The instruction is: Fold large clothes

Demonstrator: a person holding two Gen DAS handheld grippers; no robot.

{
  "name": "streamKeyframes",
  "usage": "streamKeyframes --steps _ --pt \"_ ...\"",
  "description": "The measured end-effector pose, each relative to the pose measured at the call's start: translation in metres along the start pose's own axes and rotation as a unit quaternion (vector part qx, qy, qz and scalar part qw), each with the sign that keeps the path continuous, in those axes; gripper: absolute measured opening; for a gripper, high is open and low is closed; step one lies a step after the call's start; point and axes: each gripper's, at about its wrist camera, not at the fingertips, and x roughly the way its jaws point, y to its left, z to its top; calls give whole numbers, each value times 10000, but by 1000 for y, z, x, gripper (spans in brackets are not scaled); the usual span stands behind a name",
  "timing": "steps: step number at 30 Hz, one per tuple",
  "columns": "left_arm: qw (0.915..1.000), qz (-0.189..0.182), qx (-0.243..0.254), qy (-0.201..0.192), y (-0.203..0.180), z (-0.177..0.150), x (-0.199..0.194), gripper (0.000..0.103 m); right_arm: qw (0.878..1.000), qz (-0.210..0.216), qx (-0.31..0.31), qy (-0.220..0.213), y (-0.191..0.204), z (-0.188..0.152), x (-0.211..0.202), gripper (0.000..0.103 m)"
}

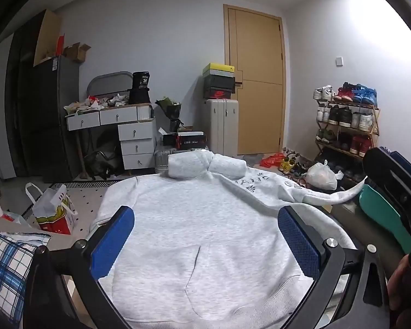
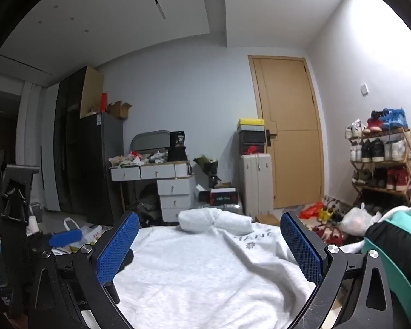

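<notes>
Left gripper (image 1: 205,241): jaws spread wide, nothing between the pads, hovering just above the hem end of the grey hoodie (image 1: 194,219). Right gripper (image 2: 209,249): also spread wide, empty, over the same garment.

The hoodie lies flat, front up, directly ahead of both grippers. The kangaroo pocket (image 1: 205,274) sits nearest; the hood (image 1: 205,164) is bunched at the far end. The printed sleeve (image 1: 274,189) lies across the right shoulder, its cuff trailing off the edge.

Handling judgement: thick fleece, soft and limp, moderately heavy, not slippery. It should drape and sag when lifted. Best holds appear to be the ribbed hem corners or the shoulder seams.

Containers beyond: a paper bag (image 1: 54,211) on the left, contents unclear; a tied plastic bag (image 1: 322,176) on the right; farther off, a shoe rack (image 1: 348,126) full of shoes.
</notes>
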Motion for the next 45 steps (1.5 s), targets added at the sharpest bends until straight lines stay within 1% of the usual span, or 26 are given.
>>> streamKeyframes --steps 5,10,14,23,27,40,45 --pt "9999 -102 -111 81 3 2 1 102 10000 -60 20 39 4 -4 1 103" --pt "9999 -61 -104 70 2 1 1 102 9997 -124 193 66 -1 -3 -1 103" --pt "9998 -64 -162 107 4 1 2 102 9992 -151 333 172 -5 -4 2 103" --pt "9996 -14 -232 157 11 -1 3 102 9985 -112 486 235 -10 -2 1 103" --pt "9992 -60 -316 230 14 -1 5 102 9984 -79 483 278 -9 -3 3 103" --pt "9988 -85 -396 265 18 -1 4 102 9973 -41 649 339 -14 -1 3 103" --pt "9987 -55 -426 268 19 0 5 102 9978 6 586 296 -13 0 2 103"
